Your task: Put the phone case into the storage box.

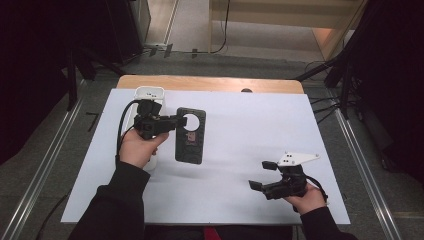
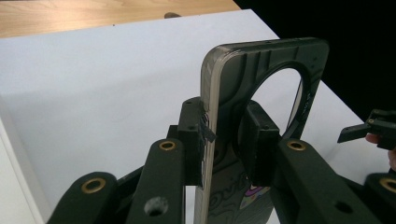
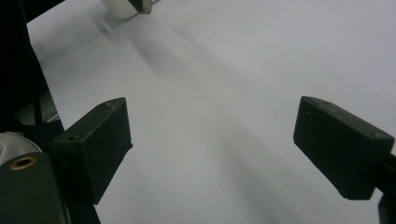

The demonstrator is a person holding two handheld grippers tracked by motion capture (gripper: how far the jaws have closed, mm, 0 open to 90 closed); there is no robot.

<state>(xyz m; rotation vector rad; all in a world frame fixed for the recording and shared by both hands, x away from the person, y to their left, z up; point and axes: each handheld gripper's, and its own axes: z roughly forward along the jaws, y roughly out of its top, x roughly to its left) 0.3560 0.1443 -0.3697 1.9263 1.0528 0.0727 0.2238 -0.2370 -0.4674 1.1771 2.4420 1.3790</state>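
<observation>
Your left gripper (image 1: 176, 121) was clamped on a dark phone case (image 1: 190, 135), its pads pinching the case's long left edge close to the large round camera cutout. In the left gripper view one pad (image 2: 194, 140) pressed the outer face of the case (image 2: 261, 93) and the other sat inside the cutout's rim, so the thin shell stood on edge between them. That grip near the top probably kept the case steady and left its lower half free for the other hand.

Seen from the high view, the case sat at about ten o'clock from the middle of the white table cover (image 1: 240, 125), its long side running toward you. A white oblong object (image 1: 149, 93), too hidden to identify, lay just behind your left hand (image 1: 137, 147) at eleven o'clock.

Your right gripper (image 1: 263, 175) was spread wide and held nothing. It hovered low at about five o'clock, well apart from the case, jaws pointing left toward it. In the right gripper view bare white cover lay between its two black pads (image 3: 100, 140), which suggests you were lining up an approach.
</observation>
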